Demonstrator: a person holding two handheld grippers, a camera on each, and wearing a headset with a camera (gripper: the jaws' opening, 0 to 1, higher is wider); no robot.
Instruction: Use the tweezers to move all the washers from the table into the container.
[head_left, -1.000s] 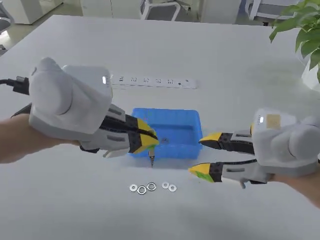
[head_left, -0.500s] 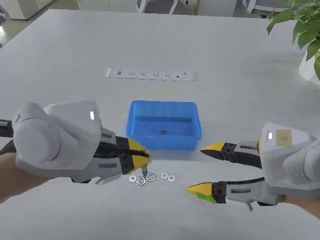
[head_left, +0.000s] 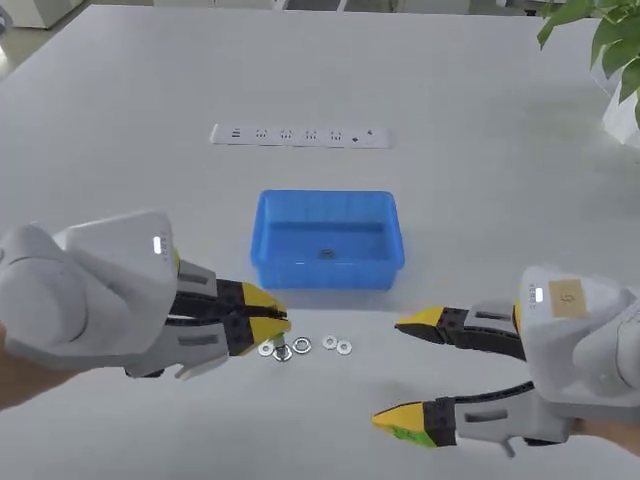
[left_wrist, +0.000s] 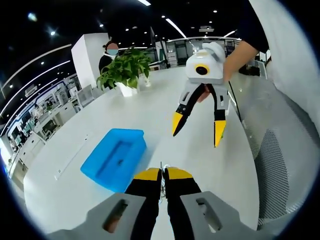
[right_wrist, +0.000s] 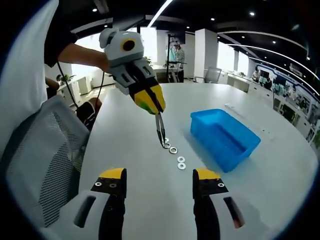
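Several small metal washers (head_left: 303, 346) lie in a short row on the white table, just in front of a blue container (head_left: 327, 238) that holds one washer (head_left: 326, 254). My left gripper (head_left: 276, 324) is shut on thin tweezers (right_wrist: 160, 129), whose tips come down at the left end of the washer row (right_wrist: 172, 150). My right gripper (head_left: 407, 370) hangs open to the right of the washers with nothing between its jaws. In the left gripper view the container (left_wrist: 114, 158) lies ahead to the left and the right gripper (left_wrist: 196, 131) is opposite.
A white power strip (head_left: 298, 136) lies beyond the container. A potted plant (head_left: 612, 45) stands at the table's far right corner. A mesh chair (right_wrist: 35, 165) sits near the table's edge. A person (left_wrist: 109, 53) stands behind the plant.
My left gripper has come down and back from the container's front edge to the washer row, bringing the tweezers' tips to the leftmost washers. The right gripper has dropped slightly toward me.
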